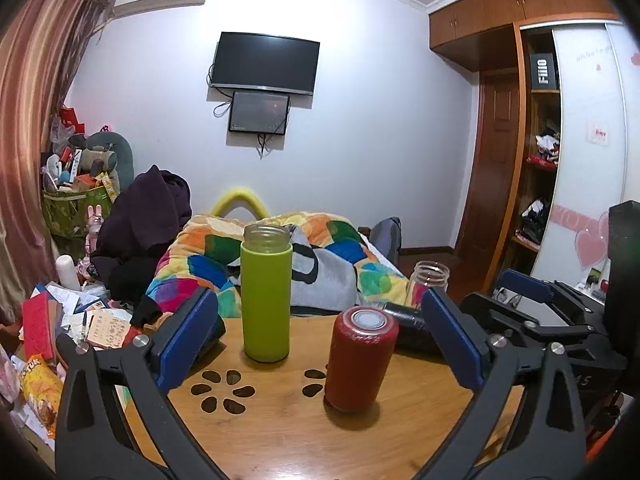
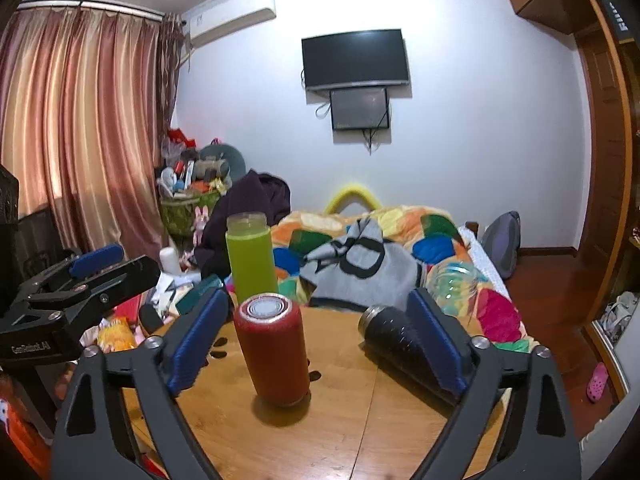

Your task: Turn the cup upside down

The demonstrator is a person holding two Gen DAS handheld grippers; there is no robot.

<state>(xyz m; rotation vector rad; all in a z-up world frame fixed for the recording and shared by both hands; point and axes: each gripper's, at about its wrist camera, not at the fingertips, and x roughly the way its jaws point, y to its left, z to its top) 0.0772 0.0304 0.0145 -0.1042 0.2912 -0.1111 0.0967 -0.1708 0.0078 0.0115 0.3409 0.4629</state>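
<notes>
Both tools, left tool (image 1: 320, 332) and right tool (image 2: 316, 332), are hanging wide open and empty, framing the red cup (image 2: 274, 350) standing inverted on the counter (image 2: 340, 432), probably already flipped

Left gripper (image 1: 320, 340) fingers spread wide; right gripper (image 2: 316, 344) likewise, both empty.

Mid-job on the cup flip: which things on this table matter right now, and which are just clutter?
In play: green cup, upright, mouth up; red cup, already base-up; left gripper and right gripper, both open.

Lying about: black bottle on its side; clear glass jar; wooden table.
</notes>
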